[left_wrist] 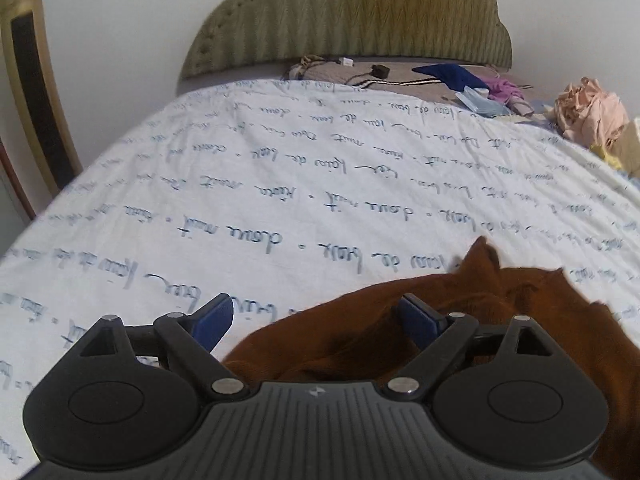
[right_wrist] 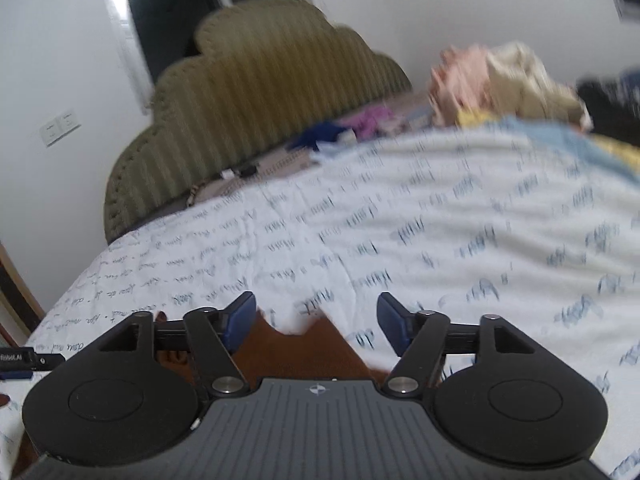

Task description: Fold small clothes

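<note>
Right now the brown garment (left_wrist: 460, 320) lies rumpled on the bed sheet (left_wrist: 280, 184), close under both of my tools, which suits the job: I read the flat sheet as my folding surface. In the left wrist view the cloth spreads from between the fingers off to the right, with a pointed corner sticking up toward the headboard (left_wrist: 360, 12). My left gripper (left_wrist: 316, 320) has its fingers spread wide and holds nothing; the right blue pad sits over the cloth, though I cannot tell if it touches. My right gripper (right_wrist: 316, 316) is likewise released, fingers apart, with a notched edge of the same garment (right_wrist: 296, 348) showing between and below them. That view is blurred, so details there are unsure. I judge that no fold has been made yet and that both tools are placed to pinch edges. A heap of other clothes (left_wrist: 592, 116) waits well apart near the far right corner of the bed, out of the working patch.
</note>
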Demonstrator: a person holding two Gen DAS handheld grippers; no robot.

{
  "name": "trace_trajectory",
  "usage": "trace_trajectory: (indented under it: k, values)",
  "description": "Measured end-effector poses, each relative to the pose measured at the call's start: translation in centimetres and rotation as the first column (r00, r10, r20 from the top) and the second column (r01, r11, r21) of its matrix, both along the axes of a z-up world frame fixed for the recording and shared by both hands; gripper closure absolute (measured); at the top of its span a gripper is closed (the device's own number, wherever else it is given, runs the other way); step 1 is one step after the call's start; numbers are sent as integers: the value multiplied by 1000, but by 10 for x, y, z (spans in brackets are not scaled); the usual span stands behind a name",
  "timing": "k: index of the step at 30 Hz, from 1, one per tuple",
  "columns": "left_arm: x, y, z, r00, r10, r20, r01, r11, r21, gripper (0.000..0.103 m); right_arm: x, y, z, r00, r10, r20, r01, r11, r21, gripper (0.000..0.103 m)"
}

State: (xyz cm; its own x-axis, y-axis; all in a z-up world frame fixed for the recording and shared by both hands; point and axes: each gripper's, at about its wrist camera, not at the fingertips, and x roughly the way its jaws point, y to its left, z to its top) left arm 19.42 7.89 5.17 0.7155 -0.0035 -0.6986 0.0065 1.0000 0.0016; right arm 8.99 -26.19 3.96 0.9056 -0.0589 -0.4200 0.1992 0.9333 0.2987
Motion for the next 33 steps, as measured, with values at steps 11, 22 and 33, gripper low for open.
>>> trace_trajectory:
  k: [11,22,33]
  values:
    - [-1,31,-3,989,143,33,-146,986,85,12,12,84,-21,941,269,-204,-318,908,-273,16]
    - [-38,30,-14,998,-69,2,69,994,85,12,18,98,-48,921,253,-295,-341,891,-301,9]
    - [-37,46,-9,999,21,34,-23,997,79,12,8,82,-57,930,213,-299,-298,913,-278,1]
